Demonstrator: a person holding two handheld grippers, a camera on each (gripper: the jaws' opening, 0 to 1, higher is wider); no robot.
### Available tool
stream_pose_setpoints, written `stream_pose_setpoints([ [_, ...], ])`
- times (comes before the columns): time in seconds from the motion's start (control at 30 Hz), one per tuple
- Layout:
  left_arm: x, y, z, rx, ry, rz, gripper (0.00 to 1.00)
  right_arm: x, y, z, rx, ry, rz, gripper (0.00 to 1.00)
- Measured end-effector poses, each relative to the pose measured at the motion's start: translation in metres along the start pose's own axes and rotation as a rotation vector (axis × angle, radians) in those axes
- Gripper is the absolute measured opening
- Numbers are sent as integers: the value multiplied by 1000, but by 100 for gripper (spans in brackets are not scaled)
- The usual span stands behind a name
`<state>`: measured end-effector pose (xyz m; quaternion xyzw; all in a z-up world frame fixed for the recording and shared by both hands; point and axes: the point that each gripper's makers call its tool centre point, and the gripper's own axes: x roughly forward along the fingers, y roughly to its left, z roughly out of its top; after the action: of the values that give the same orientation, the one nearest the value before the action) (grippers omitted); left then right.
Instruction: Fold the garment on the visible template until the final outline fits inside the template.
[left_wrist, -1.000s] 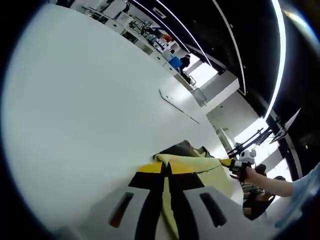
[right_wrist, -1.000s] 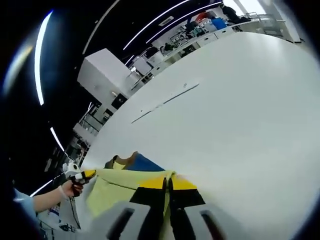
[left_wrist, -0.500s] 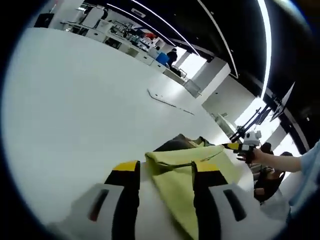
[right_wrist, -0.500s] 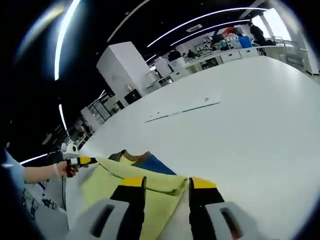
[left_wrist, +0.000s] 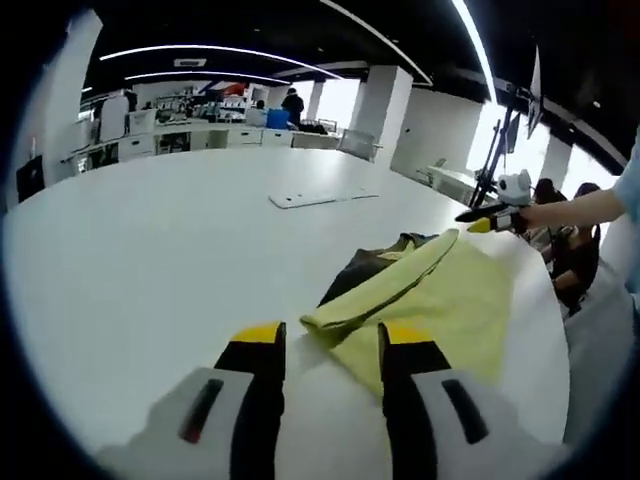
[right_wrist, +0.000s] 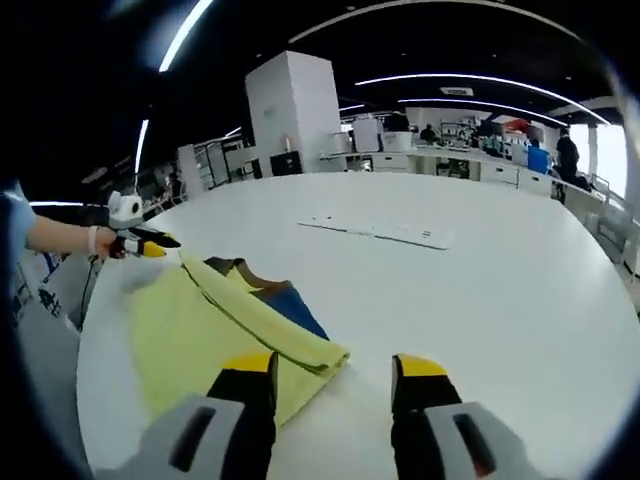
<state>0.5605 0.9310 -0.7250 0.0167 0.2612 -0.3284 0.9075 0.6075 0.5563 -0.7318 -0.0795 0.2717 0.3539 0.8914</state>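
A yellow garment (left_wrist: 440, 300) lies folded on the white table (left_wrist: 140, 250), with a dark part (left_wrist: 365, 268) peeking out beneath its far edge. In the right gripper view the same garment (right_wrist: 190, 325) shows a blue part (right_wrist: 292, 306) under the fold. My left gripper (left_wrist: 330, 335) is open, and the folded corner lies just past its yellow tips. My right gripper (right_wrist: 332, 365) is open too, with the other folded corner (right_wrist: 322, 356) close between its tips. Each gripper also appears in the other's view, held in a hand: the right gripper (left_wrist: 488, 214) and the left gripper (right_wrist: 143, 245), both at the cloth's far corners.
A thin flat white strip (left_wrist: 322, 198) lies on the table beyond the garment, also the strip (right_wrist: 385, 232). The table's edge (left_wrist: 545, 330) runs close to the garment on the person's side. Desks and people (left_wrist: 292, 102) stand far behind.
Both grippers were shut on the garment's folded edge a second ago. They have opened and let it go, and the cloth now lies flat on the table. Both cameras have levelled out.
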Motion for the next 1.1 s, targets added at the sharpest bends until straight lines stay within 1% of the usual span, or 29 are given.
stream_pose_setpoints([
  [0.03, 0, 2, -1, 44, 12, 13, 27, 0, 0, 2, -23, -11, -1, 37],
  [0.1, 0, 1, -1, 113, 24, 8, 22, 1, 0, -2, -42, 8, -2, 33],
  [0.13, 1, 0, 0, 107, 23, 4, 24, 3, 2, -3, -54, 10, 6, 33],
  [0.17, 2, -1, -1, 141, 34, -10, 28, 3, 0, -6, -84, 30, -3, 34],
  [0.2, 3, -1, -2, 172, 41, -12, 29, 3, -1, -9, -137, 49, -11, 33],
  [0.23, 3, 0, -5, 204, 69, -4, 27, 4, -1, -9, -151, 52, -12, 33],
  [0.3, 6, 1, -5, 198, 68, 4, 25, 5, -2, -14, -205, 77, -29, 30],
  [0.33, 8, 3, -5, 209, 69, 9, 26, 6, -4, -16, -229, 91, -40, 28],
  [0.37, 9, 5, -4, 221, 65, 17, 26, 9, -1, -15, -223, 81, -29, 27],
  [0.4, 10, 8, -3, 248, 66, 31, 27, 11, -1, -16, -223, 84, -27, 27],
  [0.43, 11, 11, -2, 264, 66, 48, 29, 12, -2, -17, -242, 96, -33, 27],
  [0.47, 12, 13, -3, 287, 79, 56, 30, 12, -3, -18, -279, 110, -35, 27],
  [0.5, 12, 16, -4, 313, 93, 66, 29, 13, -5, -19, -309, 120, -45, 27],
  [0.53, 13, 19, -8, 339, 125, 87, 27, 15, -4, -19, -299, 113, -46, 26],
  [0.57, 13, 23, -7, 360, 128, 112, 25, 15, -4, -18, -294, 111, -43, 26],
  [0.6, 16, 21, -6, 359, 119, 113, 25, 16, -5, -17, -288, 109, -42, 25],
  [0.63, 16, 21, -6, 375, 124, 121, 25, 17, -6, -15, -291, 105, -50, 25],
  [0.67, 18, 22, -7, 410, 144, 133, 25, 17, -6, -14, -298, 100, -54, 24],
  [0.73, 21, 19, -7, 443, 138, 121, 24, 18, -5, -11, -311, 95, -50, 23],
  [0.77, 22, 19, -7, 453, 146, 130, 24, 18, -3, -10, -321, 96, -44, 23],
  [0.87, 24, 13, -6, 471, 143, 110, 23, 19, 0, -7, -350, 94, -32, 22],
  [0.9, 25, 11, -6, 500, 150, 106, 22, 19, 2, -5, -360, 87, -24, 22],
  [0.97, 25, 7, -4, 525, 146, 101, 20, 18, 5, -2, -384, 83, -18, 21],
  [1.1, 26, 6, 2, 543, 131, 100, 17, 19, 11, -1, -413, 83, 3, 18],
])
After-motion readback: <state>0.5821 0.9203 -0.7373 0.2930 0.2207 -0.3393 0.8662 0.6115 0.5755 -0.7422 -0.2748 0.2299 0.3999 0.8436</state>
